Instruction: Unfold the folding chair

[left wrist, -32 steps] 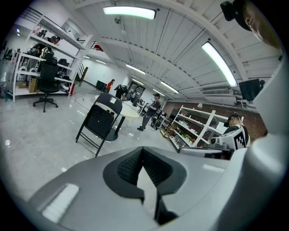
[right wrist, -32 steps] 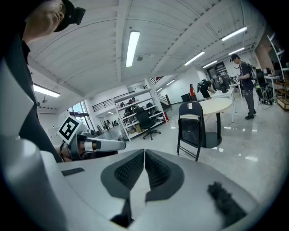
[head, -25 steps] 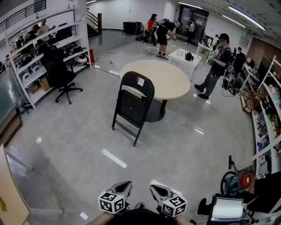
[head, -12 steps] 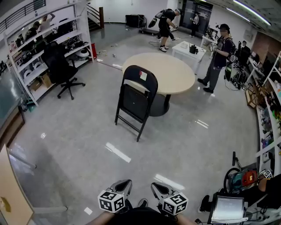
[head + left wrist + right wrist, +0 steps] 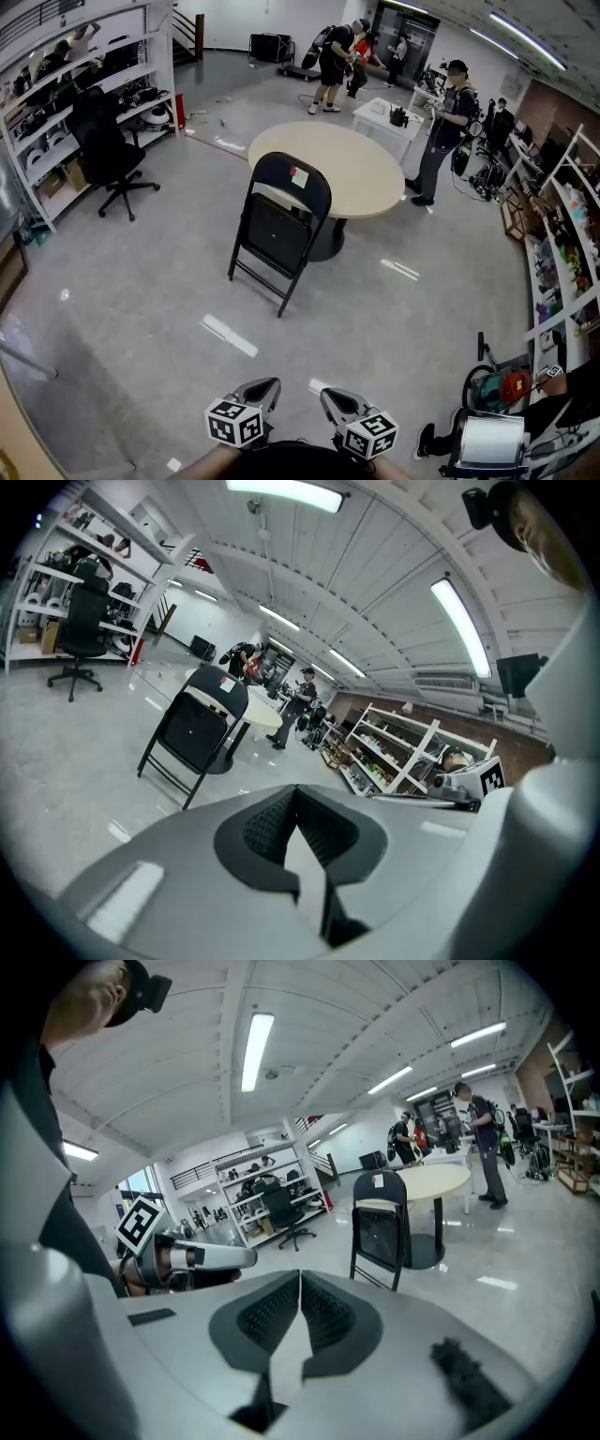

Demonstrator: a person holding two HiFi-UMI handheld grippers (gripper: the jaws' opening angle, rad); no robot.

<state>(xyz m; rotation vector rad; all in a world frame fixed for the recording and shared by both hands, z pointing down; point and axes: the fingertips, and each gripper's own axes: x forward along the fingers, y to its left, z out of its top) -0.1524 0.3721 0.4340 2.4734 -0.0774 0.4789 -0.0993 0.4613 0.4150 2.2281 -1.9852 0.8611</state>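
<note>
- Folding chair (image 5: pixel 281 225) stands on the floor just in front of the round bench (image 5: pixel 361 169), its seat apparently upright and legs barely splayed, so it looks not yet opened.
- All the work is left: reach it, grip it, swing the seat down.
- Left tongs (image 5: pixel 268 385) and right tongs (image 5: pixel 327 395) are both pressed together, pinching nothing, well short of the bench.

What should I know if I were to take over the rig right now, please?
Left gripper: shut, empty.
Right gripper: shut, empty.
Chair: stands folded on the floor by the round table, well ahead of both grippers, untouched.
Done: nothing yet.
Left: go up to the chair, grip it and unfold it.
</note>
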